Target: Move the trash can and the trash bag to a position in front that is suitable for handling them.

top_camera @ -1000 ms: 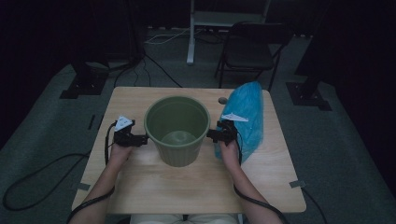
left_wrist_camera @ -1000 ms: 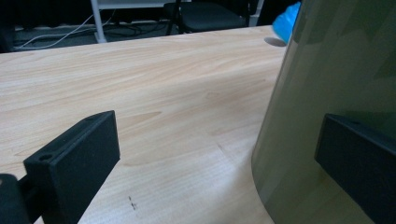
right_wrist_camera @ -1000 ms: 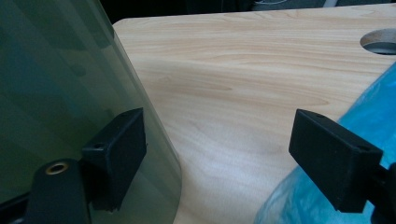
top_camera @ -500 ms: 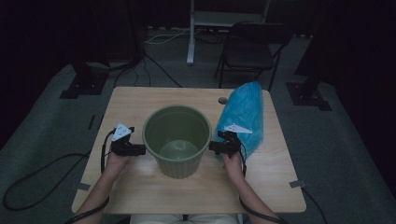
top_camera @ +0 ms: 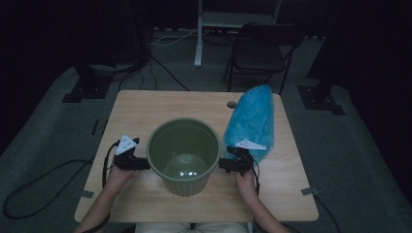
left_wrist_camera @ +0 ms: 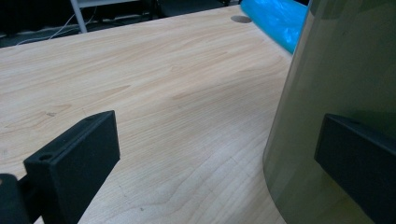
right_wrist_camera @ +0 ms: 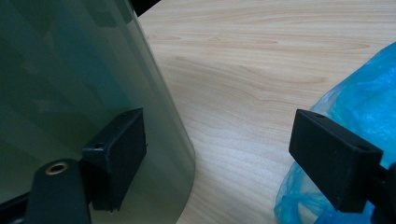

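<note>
A green plastic bin (top_camera: 183,154) stands upright on the wooden worktop (top_camera: 145,109), toward the person's side of it, with a hand-held gripper pressed in from either flank. The left hand-held gripper (top_camera: 141,164) has its jaws spread wide; in the left gripper view one jaw lies against the bin's wall (left_wrist_camera: 336,84), the other hangs over bare wood. The right hand-held gripper (top_camera: 224,165) is likewise wide open, one jaw against the bin (right_wrist_camera: 70,70), the other next to a blue plastic bag (top_camera: 251,119) lying just beside the bin.
</note>
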{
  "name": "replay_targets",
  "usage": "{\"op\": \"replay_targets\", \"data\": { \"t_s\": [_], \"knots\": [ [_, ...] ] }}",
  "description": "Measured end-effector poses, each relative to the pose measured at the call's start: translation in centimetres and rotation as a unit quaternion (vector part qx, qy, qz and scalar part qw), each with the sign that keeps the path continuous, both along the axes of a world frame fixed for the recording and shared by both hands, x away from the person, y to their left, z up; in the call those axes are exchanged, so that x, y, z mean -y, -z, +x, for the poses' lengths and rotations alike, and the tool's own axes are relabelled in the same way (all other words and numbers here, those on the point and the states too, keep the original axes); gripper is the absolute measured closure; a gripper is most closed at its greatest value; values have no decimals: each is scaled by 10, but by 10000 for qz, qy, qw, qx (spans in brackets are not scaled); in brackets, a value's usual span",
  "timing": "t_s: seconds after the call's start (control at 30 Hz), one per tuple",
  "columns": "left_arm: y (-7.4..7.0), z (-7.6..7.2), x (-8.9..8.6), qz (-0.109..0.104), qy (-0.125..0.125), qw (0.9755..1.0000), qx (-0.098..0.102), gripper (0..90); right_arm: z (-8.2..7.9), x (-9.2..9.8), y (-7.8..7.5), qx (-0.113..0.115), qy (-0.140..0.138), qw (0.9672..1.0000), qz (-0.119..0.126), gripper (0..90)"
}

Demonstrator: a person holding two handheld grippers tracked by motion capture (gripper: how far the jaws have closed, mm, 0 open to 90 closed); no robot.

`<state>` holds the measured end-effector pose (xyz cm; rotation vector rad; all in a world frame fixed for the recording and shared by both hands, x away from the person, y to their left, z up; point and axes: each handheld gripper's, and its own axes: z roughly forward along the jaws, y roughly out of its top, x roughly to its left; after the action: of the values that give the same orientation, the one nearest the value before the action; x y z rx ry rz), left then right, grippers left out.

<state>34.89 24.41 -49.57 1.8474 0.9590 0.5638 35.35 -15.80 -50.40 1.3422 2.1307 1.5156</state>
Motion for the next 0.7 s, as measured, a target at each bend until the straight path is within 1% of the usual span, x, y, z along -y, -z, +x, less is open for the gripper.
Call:
{"op": "replay_targets", "data": {
  "t_s": [0.07,0.13,0.17,0.23,0.3,0.4,0.47,0.5,0.57,0.63,0.67,0.7],
  "knots": [
    [0,-1,1,35,23,10000,21,5,-1,0,0,7,-6,10000,-15,184],
    [-1,-3,1,66,51,10000,48,5,-3,1,0,-65,-12,10000,37,184],
    [0,-4,1,62,44,9999,75,5,-4,2,1,-58,-8,10000,44,184],
    [1,-6,0,-24,53,10000,44,5,-9,1,2,-35,-11,10000,75,184],
    [2,-9,-1,-54,62,10000,48,5,-13,1,3,-64,-10,9999,148,184],
    [2,-11,-1,-37,73,9999,62,5,-16,1,3,-62,-6,9999,156,184],
    [1,-13,-1,25,95,9999,130,5,-17,1,3,-70,-26,9999,133,184],
    [1,-14,0,-22,72,9998,188,5,-17,2,3,-56,-37,9999,116,178],
    [1,-16,-2,-219,-56,9994,276,5,-18,3,1,63,-19,10000,57,123],
    [2,-17,-5,-373,-125,9989,270,4,-16,10,-2,150,42,9999,42,139],
    [2,-17,-5,-373,-125,9989,270,5,-14,16,-4,169,100,9998,78,139],
    [7,-18,-7,-377,-146,9989,237,4,-11,23,-8,224,249,9994,41,157]
  ]
}}
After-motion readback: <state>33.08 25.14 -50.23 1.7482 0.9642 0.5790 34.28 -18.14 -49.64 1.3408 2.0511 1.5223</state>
